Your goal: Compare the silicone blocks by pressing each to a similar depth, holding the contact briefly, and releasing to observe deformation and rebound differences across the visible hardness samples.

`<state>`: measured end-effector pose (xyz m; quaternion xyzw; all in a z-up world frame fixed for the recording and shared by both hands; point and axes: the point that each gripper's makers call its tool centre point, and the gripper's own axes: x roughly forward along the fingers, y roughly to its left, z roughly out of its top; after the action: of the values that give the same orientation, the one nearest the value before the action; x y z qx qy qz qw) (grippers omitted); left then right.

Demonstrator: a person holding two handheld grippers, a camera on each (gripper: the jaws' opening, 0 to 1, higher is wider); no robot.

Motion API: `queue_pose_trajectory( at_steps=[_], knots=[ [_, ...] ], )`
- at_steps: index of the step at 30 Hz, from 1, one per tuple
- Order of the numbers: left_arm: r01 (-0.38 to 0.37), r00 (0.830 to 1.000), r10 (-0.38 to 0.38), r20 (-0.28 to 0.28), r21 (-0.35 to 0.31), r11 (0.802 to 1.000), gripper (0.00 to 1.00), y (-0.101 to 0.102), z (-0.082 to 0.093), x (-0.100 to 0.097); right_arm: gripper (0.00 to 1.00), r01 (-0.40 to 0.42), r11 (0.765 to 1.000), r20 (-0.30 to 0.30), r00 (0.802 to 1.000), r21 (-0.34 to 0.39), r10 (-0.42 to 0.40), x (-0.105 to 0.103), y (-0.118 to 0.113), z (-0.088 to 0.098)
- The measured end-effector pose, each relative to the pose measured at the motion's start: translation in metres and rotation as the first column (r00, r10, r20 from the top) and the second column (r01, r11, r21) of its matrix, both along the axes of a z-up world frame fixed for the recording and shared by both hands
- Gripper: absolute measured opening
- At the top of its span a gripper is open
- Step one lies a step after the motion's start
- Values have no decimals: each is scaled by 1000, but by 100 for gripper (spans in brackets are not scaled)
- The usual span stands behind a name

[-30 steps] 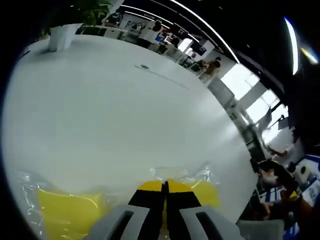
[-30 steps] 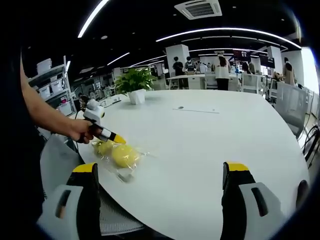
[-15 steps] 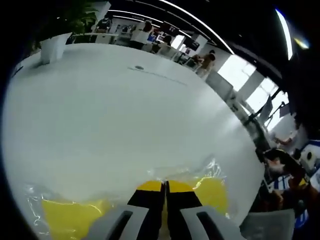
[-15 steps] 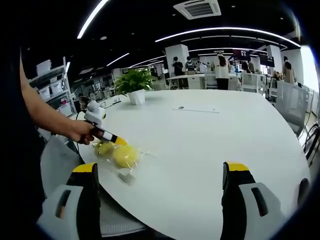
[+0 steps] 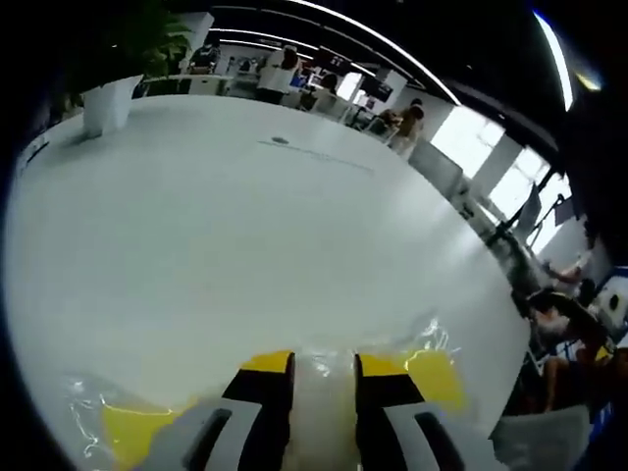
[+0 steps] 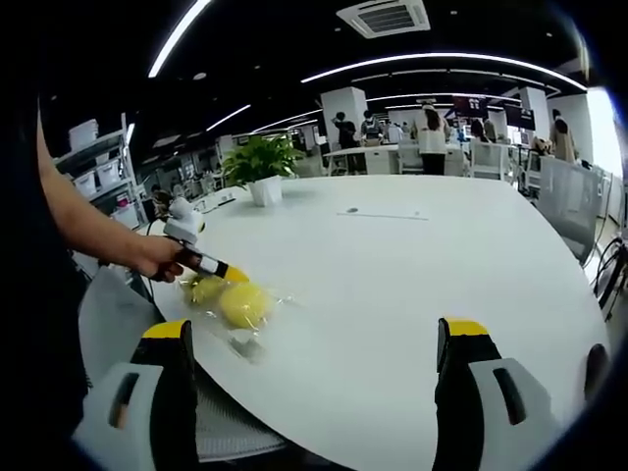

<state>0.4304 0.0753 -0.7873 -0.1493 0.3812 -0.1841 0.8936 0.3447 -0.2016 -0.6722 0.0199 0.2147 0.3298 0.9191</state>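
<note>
At 6 o'clock of the left gripper view: left gripper [image 5: 324, 392], jaws slightly apart, over yellow silicone blocks [image 5: 432, 378] in clear wrap on white desk [image 5: 245, 226]. Right gripper [image 6: 319, 378]: jaws wide apart, clamping nothing; blocks at 9 o'clock. Potted plant [image 6: 260, 167] at 11 o'clock.

Left gripper [image 5: 324, 388] jaws slightly parted over 2 bagged yellow silicone blocks [image 5: 432, 378], white table [image 5: 245, 235]
</note>
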Motion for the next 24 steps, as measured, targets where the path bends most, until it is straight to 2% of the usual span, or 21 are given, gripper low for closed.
queue_pose_trajectory(
  at_steps=[2,3,4,6,7,8,11,14,19,20,22,24],
  knots=[
    [19,996,-16,84,-38,999,44,-4,15,8,97,3,1000,0,1000,1,-3,1,0,-1],
    [26,992,-22,125,-34,999,55,-5,21,12,97,3,1000,-1,1000,1,-3,1,0,-1],
    [53,978,-50,200,-9,999,72,-6,32,18,97,2,1000,-4,1000,-2,-2,1,1,-1],
    [83,968,-74,241,-27,996,89,-9,45,19,97,0,1000,-4,1000,-5,0,1,2,-2],
    [88,956,-77,283,-27,996,95,-6,55,23,97,0,1000,-4,1000,-5,0,2,2,-2],
    [90,951,-79,298,-23,996,99,-4,59,24,97,1,1000,-6,1000,-3,-1,2,2,-2],
    [140,911,-139,387,26,990,100,9,83,27,97,3,1000,-2,1000,-3,-3,5,3,-2],
    [152,887,-171,429,77,985,100,27,99,26,97,4,1000,4,1000,-7,-4,7,5,-2],
    [147,846,-181,502,107,983,100,63,127,17,97,2,999,18,1000,-32,-1,11,8,-4],
    [169,837,-198,510,104,980,100,67,131,11,97,1,999,17,1000,-35,-1,12,9,-4],
    [181,835,-210,509,106,978,100,78,133,-1,97,-8,1000,16,1000,-29,8,13,11,-3],
    [181,837,-212,505,110,977,100,87,133,-12,97,-39,997,8,999,-60,39,13,14,-7]
  ],
)
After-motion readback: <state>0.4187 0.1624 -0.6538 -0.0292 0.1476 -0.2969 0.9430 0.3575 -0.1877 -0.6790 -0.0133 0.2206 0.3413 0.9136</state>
